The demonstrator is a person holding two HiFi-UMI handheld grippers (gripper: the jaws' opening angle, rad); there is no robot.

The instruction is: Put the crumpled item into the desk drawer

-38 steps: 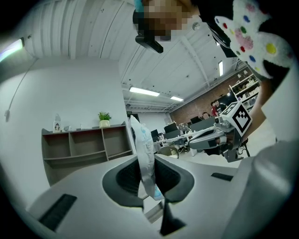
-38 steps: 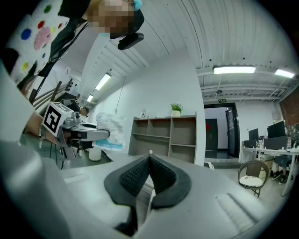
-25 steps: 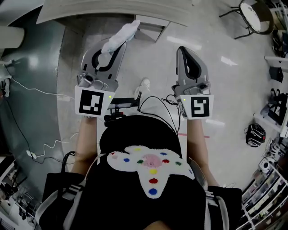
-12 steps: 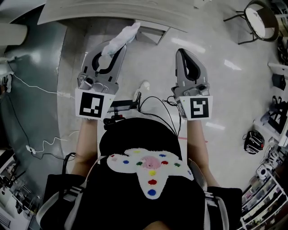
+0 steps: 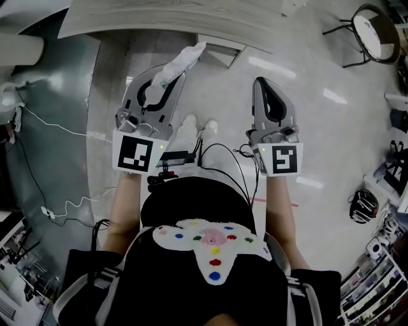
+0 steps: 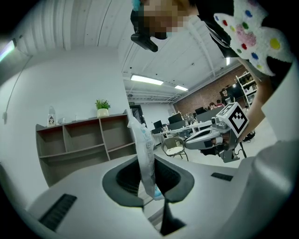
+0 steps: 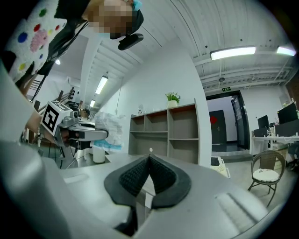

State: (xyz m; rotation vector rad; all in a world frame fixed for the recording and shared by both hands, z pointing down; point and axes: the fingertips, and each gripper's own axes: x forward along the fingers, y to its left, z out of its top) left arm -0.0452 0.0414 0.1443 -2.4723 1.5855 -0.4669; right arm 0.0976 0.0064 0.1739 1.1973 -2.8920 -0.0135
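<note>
Pale glossy floor (image 5: 331, 127) fills most of the head view. A light wood-grain desk top (image 5: 166, 18) runs along the upper edge; I cannot pick out its drawer. The person's black-clad torso (image 5: 191, 204) takes the lower centre, with a white plush patch with coloured dots (image 5: 213, 245) on it.

The grey two-jaw left gripper (image 5: 164, 77) is at upper left of centre, pointing toward the desk edge. Its black-and-white marker cube (image 5: 137, 153) sits just below it. In the left gripper view the jaws are clamped on the crumpled white plastic wrapper with blue print (image 6: 145, 161), which stands upright between the pads. From the head view the wrapper (image 5: 182, 58) sticks out past the jaw tips, its far end just short of the desk edge, held in the air.

The grey two-jaw right gripper (image 5: 259, 86) is right of centre, well apart from the left one and level with it. Its jaws are pressed together, tips touching, nothing between them (image 7: 149, 158).

A brown open shelf unit (image 7: 168, 135) stands at centre of the right gripper view, with a small green potted plant (image 7: 173, 98) on top. A black-framed chair with pale seat (image 5: 370, 25) is at upper right of the head view. White shoes (image 5: 191, 124) show between the grippers. Thin white cable (image 5: 57, 127) trails at left.
</note>
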